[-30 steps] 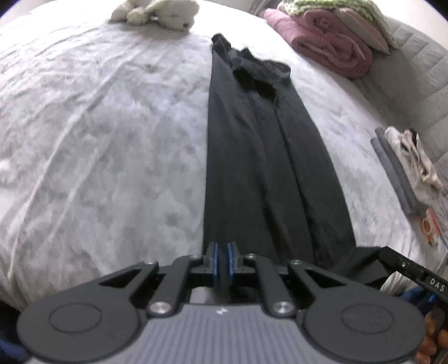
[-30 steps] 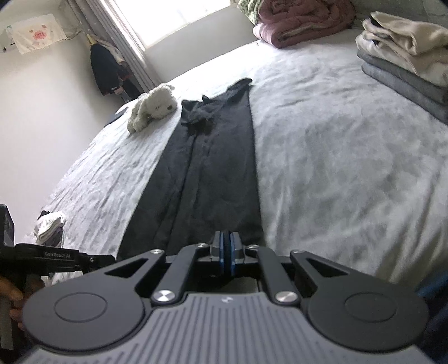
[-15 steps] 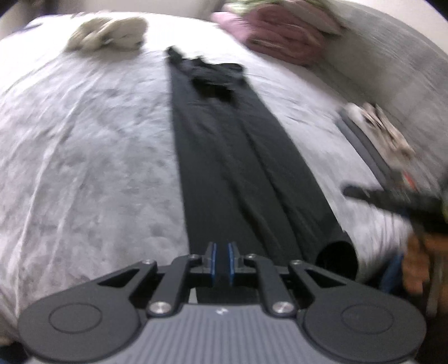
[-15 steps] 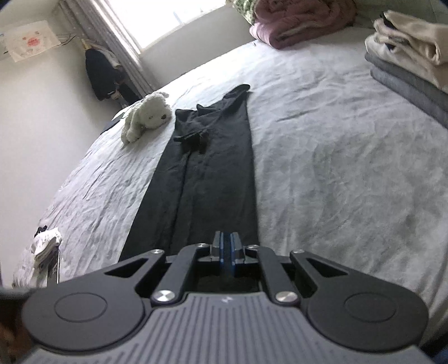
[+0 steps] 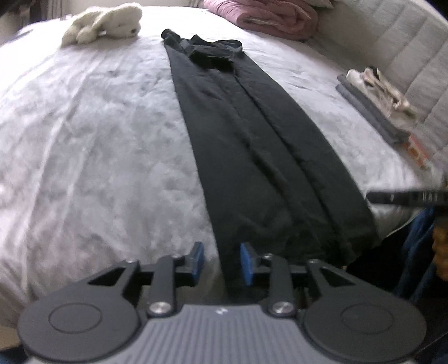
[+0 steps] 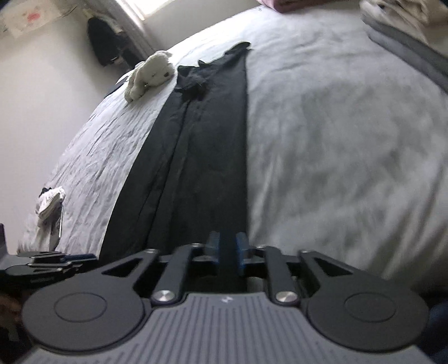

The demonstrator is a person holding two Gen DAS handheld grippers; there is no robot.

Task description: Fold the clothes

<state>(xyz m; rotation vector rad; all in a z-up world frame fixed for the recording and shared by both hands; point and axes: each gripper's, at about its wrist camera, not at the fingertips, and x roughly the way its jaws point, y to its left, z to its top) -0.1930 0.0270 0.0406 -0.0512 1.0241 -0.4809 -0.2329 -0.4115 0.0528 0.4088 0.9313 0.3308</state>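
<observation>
The blue-padded fingers (image 5: pixel 198 259) of the left gripper (image 5: pixel 221 261) and those of the right gripper (image 6: pixel 227 247) are seen opening, with the near corners of the long black garment (image 5: pixel 252 134) lying between them but gripped by neither. The garment is stretched lengthwise across the grey quilted bed (image 5: pixel 92 134), its far end near the white plush toy (image 5: pixel 105 22). The release is judged best completed low over the bed, so the hem is laid flat and square before the next fold is taken.
</observation>
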